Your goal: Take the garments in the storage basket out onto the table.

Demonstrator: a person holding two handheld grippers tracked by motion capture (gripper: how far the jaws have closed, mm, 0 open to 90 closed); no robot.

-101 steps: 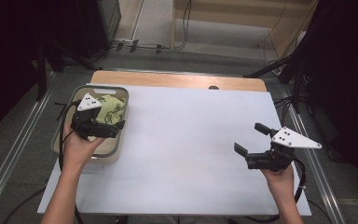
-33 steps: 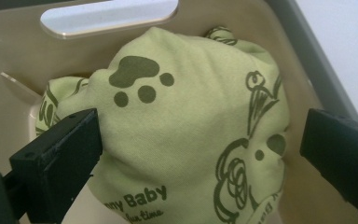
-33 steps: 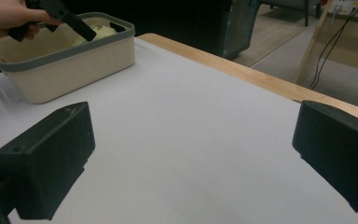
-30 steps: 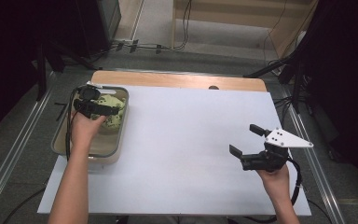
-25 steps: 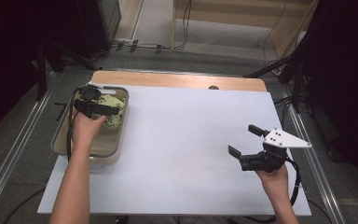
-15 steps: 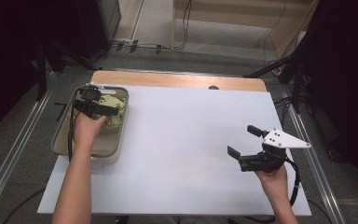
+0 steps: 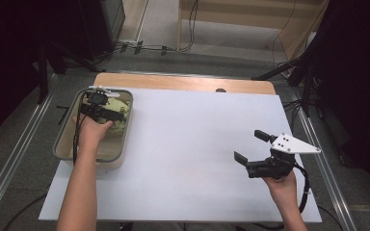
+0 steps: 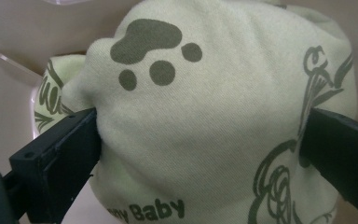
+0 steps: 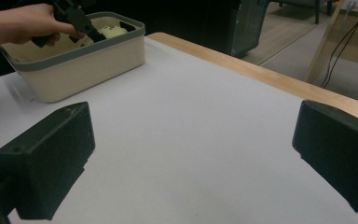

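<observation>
The pale green baby garment lies bunched in the beige bin at the table's left edge. The left tool has dipped into the bin — its jaws stand wide, one pressing each flank of the cloth bundle, not yet pinched together. To do this well, close fully on a thick fold so the fabric cannot slip, then lift straight up clear of the bin's rim. The right tool waits near the right edge — jaws wide apart, holding nothing.
</observation>
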